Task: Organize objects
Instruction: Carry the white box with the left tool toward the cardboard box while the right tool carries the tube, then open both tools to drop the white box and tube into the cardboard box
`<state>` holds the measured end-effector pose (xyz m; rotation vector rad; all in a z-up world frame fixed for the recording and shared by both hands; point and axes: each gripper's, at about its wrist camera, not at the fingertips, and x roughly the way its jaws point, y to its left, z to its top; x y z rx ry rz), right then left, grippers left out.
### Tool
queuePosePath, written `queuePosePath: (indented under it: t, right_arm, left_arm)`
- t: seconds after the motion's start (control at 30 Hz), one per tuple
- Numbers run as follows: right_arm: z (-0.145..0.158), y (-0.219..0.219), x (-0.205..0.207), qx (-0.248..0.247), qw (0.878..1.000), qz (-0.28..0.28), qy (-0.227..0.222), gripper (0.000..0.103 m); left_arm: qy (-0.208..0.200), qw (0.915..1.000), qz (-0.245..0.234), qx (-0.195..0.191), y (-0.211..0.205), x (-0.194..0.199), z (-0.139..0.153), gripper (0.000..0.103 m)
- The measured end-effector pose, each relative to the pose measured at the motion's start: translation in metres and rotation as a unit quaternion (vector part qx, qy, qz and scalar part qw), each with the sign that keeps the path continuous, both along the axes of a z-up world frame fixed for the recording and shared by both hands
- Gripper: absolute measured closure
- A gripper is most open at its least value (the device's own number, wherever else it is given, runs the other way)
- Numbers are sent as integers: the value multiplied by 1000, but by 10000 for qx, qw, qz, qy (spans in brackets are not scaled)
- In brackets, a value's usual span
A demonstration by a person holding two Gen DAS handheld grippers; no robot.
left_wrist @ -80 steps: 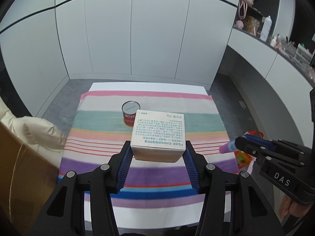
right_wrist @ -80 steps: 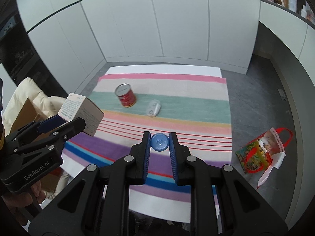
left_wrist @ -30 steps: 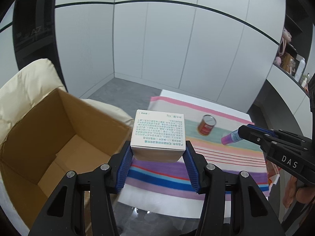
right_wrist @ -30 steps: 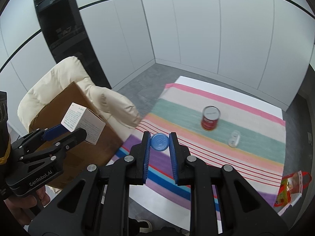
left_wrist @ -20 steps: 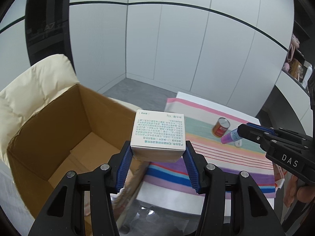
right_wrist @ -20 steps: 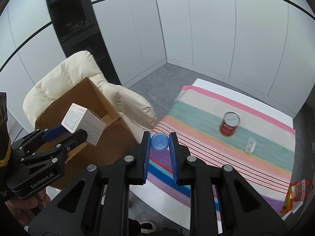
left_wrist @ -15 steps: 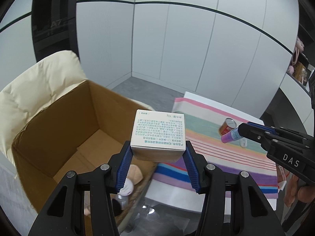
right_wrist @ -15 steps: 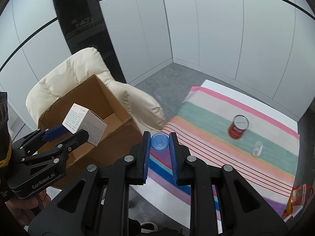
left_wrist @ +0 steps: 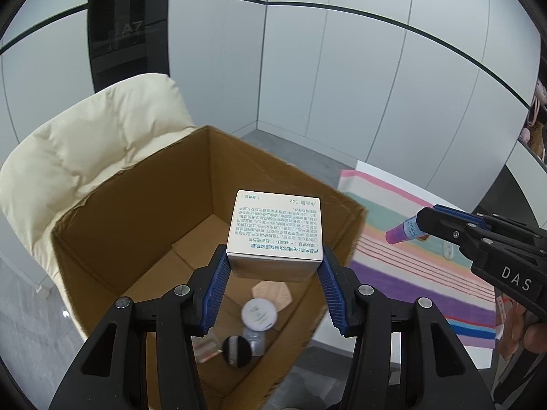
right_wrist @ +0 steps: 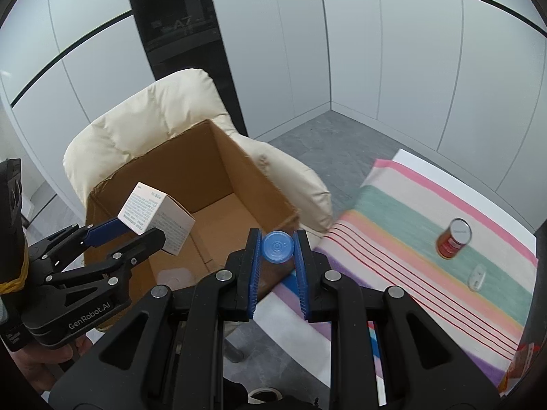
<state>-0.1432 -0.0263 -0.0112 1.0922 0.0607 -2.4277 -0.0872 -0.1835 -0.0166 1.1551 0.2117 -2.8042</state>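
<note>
Left gripper [left_wrist: 275, 270] clamps the white carton [left_wrist: 276, 230] by its sides at frame centre, over the open cardboard box [left_wrist: 143, 205]; lower it inside before letting go. Right gripper [right_wrist: 277, 251], closed on a blue-capped bottle [right_wrist: 277, 246], hovers at the box's near corner

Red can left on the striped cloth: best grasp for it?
Grip the red can across its round side wall at mid-height, coming in level from the near cloth edge. It stands upright on the striped cloth, top facing up, with the small white item apart from it, so both flanks look free for the fingers.
</note>
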Motion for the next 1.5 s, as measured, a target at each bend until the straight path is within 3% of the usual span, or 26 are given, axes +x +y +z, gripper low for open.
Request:
queuePosePath:
  t: [0.47, 0.5, 0.53, 0.6, 1.0, 1.5]
  right_arm:
    - [0, -59, 6, 61, 9988, 483, 42, 83]
    - [0, -64, 6, 65, 9986, 521, 37, 83]
    - [-1, -67, 7, 67, 9985, 544, 34, 83]
    - [-2, -73, 8, 70, 9982, 591, 32, 83]
    - [-6, -115, 11, 52, 9967, 815, -19, 83]
    - [-9, -151, 20, 51, 9934, 1149, -37, 83]
  left_arm:
    - [-120, 9992, 363, 74, -41, 22, -7, 46]
    - [-119, 9991, 390, 73, -44, 23, -6, 33]
    - [-83, 9990, 444, 60, -47, 24, -5, 13]
    - [90, 9984, 558, 23, -52, 33, 0, 0]
    - [-8, 9930, 1182, 4, -105, 59, 0, 0]
    - [-31, 9884, 1517, 25, -137, 75, 0, 0]
